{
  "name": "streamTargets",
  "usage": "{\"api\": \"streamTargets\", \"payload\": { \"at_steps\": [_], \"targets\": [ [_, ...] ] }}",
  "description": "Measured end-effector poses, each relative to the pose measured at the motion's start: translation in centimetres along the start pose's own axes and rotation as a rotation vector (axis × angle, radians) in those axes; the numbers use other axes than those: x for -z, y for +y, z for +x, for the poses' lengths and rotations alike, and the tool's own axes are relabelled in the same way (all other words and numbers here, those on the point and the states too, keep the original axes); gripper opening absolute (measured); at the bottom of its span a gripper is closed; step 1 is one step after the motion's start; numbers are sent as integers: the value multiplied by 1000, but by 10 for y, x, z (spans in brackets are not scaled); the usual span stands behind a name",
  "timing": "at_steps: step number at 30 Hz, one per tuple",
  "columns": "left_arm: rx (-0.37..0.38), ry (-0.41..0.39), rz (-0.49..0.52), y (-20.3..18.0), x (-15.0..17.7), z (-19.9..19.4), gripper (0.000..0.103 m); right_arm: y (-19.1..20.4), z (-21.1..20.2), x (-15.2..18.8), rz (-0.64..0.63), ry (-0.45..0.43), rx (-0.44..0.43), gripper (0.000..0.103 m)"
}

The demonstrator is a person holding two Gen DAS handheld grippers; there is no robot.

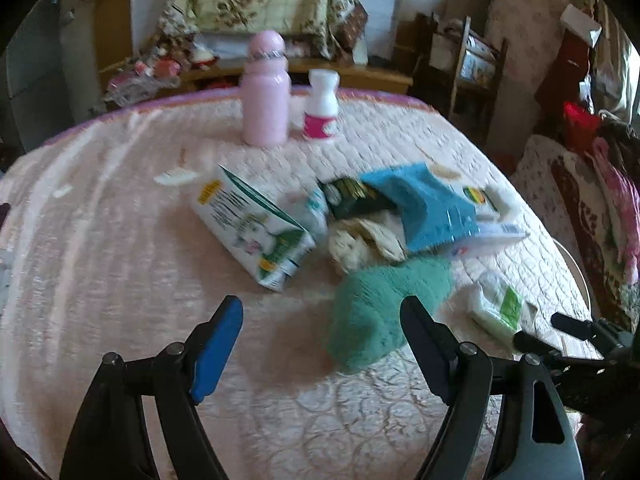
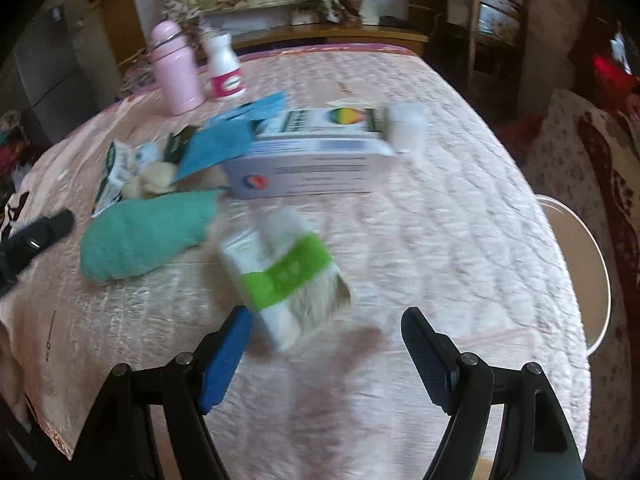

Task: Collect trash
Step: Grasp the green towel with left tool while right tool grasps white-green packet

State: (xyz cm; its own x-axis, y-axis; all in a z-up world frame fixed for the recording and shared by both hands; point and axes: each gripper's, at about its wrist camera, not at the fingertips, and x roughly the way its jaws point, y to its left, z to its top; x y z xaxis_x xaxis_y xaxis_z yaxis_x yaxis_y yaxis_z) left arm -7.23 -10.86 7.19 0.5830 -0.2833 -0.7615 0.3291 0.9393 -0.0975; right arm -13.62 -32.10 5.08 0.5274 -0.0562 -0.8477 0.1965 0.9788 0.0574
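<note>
Judging the white-and-green tissue pack (image 2: 286, 270) as light, soft and slick in its wrapper, I would have pinched it across its short sides, over the green band. It lay on the quilted surface (image 2: 440, 220), just ahead of my right claw (image 2: 326, 344), whose jaws stood released with nothing between them. My left claw (image 1: 322, 340) was equally released, the teal cloth (image 1: 374, 312) just beyond it. Only the left view showed the milk carton's (image 1: 256, 228) printed face — only the right showed the long white box (image 2: 312, 164) in full, and the white chair rim (image 2: 592, 280) past the edge.
</note>
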Motion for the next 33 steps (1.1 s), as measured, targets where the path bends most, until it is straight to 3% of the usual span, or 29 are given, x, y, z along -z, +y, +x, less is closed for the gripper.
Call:
{"api": "streamTargets", "payload": {
  "at_steps": [3, 8, 12, 16, 21, 25, 30, 33],
  "targets": [
    [33, 45, -11, -7, 4, 10, 81, -15, -5, 0, 18, -10, -5, 80],
    [176, 100, -55, -20, 11, 9, 81, -22, -11, -2, -9, -23, -99, 80],
    [183, 92, -59, -22, 11, 2, 81, -18, -11, -3, -70, -27, -130, 80],
    [140, 39, -125, 2, 5, -8, 81, -14, -12, -5, -111, -37, -136, 80],
    [164, 89, -200, 11, 6, 8, 81, -18, -12, -7, -86, -44, -152, 80],
    [221, 119, -155, -12, 13, 11, 81, -17, -9, -7, -104, -40, -146, 80],
    [337, 106, -113, -34, 10, -5, 81, -21, -6, -6, -113, -32, -139, 80],
    [365, 98, -95, -37, 5, -14, 81, -24, -4, -6, -113, -28, -137, 80]
  ]
}}
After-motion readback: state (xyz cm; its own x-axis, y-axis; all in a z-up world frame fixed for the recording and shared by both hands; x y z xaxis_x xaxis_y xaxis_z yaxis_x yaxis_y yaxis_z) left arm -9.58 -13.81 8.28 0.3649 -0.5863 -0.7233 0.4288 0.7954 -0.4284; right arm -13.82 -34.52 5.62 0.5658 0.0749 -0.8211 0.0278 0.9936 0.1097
